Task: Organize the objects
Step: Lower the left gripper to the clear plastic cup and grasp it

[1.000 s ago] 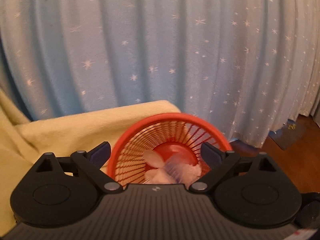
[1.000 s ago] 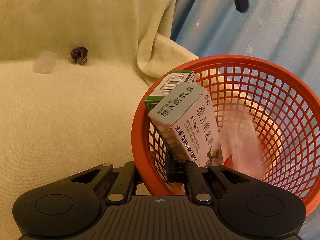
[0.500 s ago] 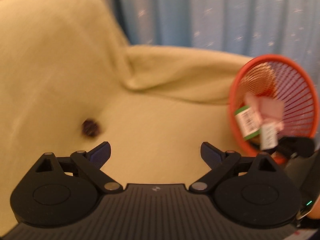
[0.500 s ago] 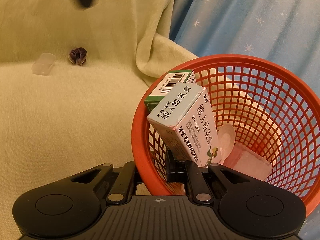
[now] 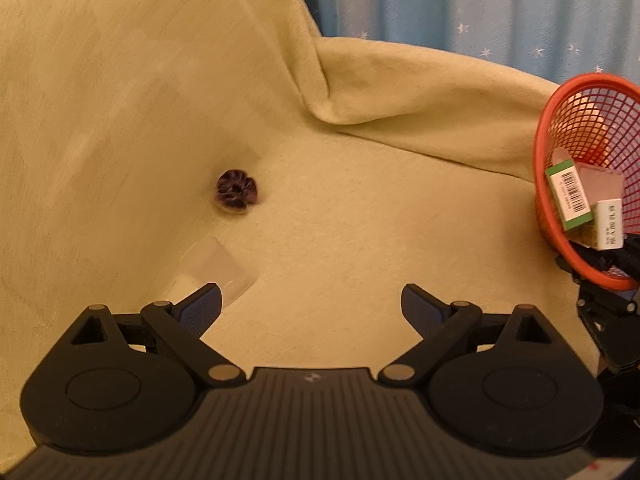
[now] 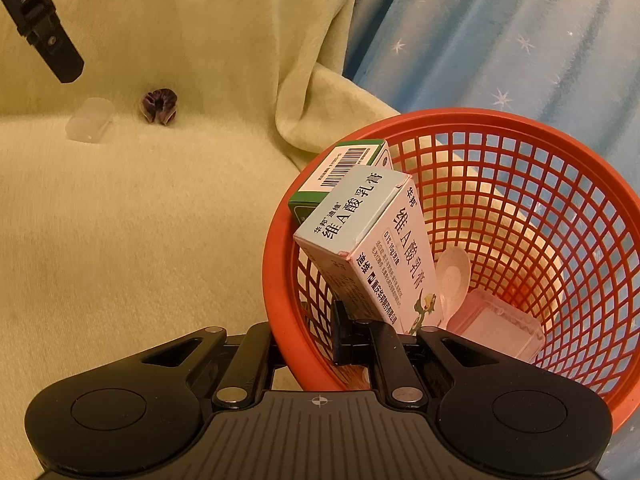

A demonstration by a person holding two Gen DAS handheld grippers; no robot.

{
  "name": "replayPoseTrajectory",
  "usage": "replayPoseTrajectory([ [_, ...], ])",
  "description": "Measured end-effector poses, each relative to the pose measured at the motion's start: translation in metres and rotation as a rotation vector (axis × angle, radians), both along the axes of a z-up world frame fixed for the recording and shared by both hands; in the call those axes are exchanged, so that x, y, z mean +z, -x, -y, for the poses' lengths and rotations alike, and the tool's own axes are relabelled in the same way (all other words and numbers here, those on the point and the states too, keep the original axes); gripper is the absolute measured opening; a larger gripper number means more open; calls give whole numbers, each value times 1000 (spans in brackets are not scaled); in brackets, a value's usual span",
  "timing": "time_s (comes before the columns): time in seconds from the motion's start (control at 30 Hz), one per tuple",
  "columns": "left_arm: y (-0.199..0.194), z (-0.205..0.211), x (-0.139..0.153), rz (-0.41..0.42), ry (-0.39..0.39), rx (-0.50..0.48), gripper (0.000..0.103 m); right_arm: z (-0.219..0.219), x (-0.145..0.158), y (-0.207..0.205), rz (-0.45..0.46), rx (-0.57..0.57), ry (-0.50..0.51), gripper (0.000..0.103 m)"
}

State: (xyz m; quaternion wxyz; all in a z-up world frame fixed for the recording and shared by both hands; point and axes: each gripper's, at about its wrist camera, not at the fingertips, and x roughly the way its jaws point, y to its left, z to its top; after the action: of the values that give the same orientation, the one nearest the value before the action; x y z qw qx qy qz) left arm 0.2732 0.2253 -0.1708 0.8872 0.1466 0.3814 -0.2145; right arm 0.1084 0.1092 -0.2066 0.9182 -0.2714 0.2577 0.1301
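My right gripper is shut on the near rim of a red mesh basket and holds it tilted over the sofa. Inside are a pale blue medicine box, a green box with a barcode, a small spoon and a clear plastic case. My left gripper is open and empty above the sofa seat. A clear plastic cap lies just beyond its left finger, and a dark purple scrunchie lies farther off. The basket also shows in the left wrist view.
A yellow-green blanket covers the sofa seat and back. A blue curtain with white stars hangs behind. The left gripper's body shows at the top left of the right wrist view.
My left gripper has swung away from above the basket and down to the sofa seat near the clear cap. The dropped clear case has settled in the basket. The right gripper has held still.
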Motion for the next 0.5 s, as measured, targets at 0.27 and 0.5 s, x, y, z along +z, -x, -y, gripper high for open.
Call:
replayPoseTrajectory([
  [0.27,-14,-16,-19,0,0,86,94,2,0,2,0,0,7,7],
  [0.5,-48,-30,-47,6,33,215,92,2,1,1,3,-4,4,6],
])
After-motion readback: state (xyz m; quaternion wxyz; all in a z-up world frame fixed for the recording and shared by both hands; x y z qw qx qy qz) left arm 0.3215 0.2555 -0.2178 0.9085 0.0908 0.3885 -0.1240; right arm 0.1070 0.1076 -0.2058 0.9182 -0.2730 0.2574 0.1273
